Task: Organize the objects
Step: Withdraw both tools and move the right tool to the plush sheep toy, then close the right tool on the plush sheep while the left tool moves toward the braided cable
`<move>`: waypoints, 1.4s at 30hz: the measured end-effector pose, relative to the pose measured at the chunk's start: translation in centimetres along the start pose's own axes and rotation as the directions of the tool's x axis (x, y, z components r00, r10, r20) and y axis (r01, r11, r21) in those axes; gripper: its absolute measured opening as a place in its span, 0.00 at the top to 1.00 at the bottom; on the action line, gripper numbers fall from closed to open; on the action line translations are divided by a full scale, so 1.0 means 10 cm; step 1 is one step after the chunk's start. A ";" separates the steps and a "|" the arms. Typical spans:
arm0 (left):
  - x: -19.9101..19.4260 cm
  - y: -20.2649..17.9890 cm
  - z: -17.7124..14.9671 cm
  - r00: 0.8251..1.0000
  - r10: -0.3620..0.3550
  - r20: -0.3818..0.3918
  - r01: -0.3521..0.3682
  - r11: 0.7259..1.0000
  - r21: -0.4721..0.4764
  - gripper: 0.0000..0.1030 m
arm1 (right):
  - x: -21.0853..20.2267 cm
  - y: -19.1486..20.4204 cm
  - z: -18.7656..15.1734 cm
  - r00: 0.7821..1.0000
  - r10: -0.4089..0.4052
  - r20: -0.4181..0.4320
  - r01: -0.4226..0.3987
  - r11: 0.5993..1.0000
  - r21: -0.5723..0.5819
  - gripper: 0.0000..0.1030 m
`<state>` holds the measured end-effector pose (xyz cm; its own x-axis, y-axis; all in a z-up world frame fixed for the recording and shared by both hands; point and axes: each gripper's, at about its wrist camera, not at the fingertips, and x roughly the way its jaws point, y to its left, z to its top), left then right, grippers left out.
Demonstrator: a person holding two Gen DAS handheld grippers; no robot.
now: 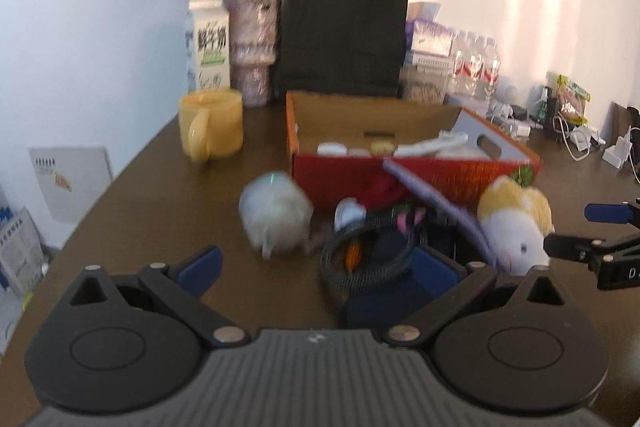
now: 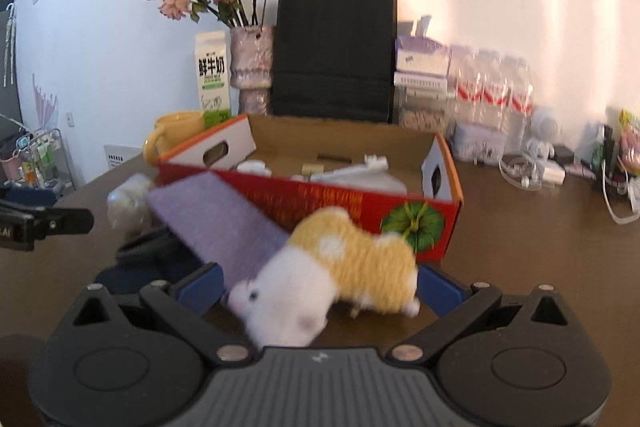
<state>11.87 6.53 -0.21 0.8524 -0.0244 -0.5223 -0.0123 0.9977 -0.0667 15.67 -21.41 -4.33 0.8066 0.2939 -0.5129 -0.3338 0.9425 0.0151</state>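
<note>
Here the right gripper [image 2: 320, 283] is spread wide, its blue fingers [image 2: 202, 285] on either side of a plush hamster [image 2: 340, 275] that stands on the brown table [image 2: 520, 267]; whether the pads touch it cannot be told. Just ahead of that gripper, a purple board [image 2: 212, 223] leans against the red box [image 2: 320, 199], partly in front of the hamster. Inside the box lie a few small white items, too blurred to name.

The left gripper [image 1: 320, 271] is also wide open, holding nothing. Between its fingers sits a dark coiled strap [image 1: 360, 263] on a navy cloth [image 1: 384, 299], right in its path. Ahead and slightly left is a pale fluffy ball [image 1: 276, 215]; the hamster [image 1: 516, 223] stands ahead to the right, beside the right gripper's tips [image 1: 576, 231].

Farther off are a yellow mug [image 1: 212, 127], a milk carton [image 1: 208, 47], a vase [image 1: 252, 47] of dried roses, a black bag [image 1: 344, 31] and water bottles [image 1: 476, 63].
</note>
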 end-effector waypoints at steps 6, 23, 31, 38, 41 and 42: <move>-0.08 0.05 -0.16 1.000 -0.015 -0.026 0.014 0.999 -0.034 0.00 | -0.03 0.07 -0.10 1.000 0.001 -0.022 0.000 1.000 0.017 0.00; -0.12 0.01 -0.17 0.999 -0.033 -0.026 0.032 0.999 -0.034 0.00 | 0.42 0.07 0.11 0.996 0.024 -0.087 -0.011 0.988 0.152 0.24; -0.10 0.07 -0.19 0.999 -0.019 -0.032 0.017 0.999 -0.048 0.00 | 0.70 0.02 0.09 0.988 0.037 -0.148 -0.008 0.981 0.192 0.32; -0.06 0.07 -0.21 0.999 -0.021 -0.044 0.019 0.999 -0.048 0.00 | 0.73 0.01 0.05 0.988 0.069 -0.140 -0.044 0.984 0.174 0.40; -0.05 0.06 -0.21 0.999 -0.018 -0.048 0.016 0.999 -0.047 0.00 | 0.67 -0.01 0.04 0.991 0.076 -0.110 -0.058 0.986 0.158 0.43; -0.04 0.07 -0.21 0.999 -0.017 -0.050 0.014 0.999 -0.047 0.00 | 0.65 -0.02 0.03 0.992 0.081 -0.100 -0.065 0.986 0.155 0.43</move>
<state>10.37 7.05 -1.85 0.8251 -0.0440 -0.5632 -0.0248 0.9932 -0.1139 21.10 -19.65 -7.37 0.7241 0.3516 -0.5933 -0.3056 0.9348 0.1810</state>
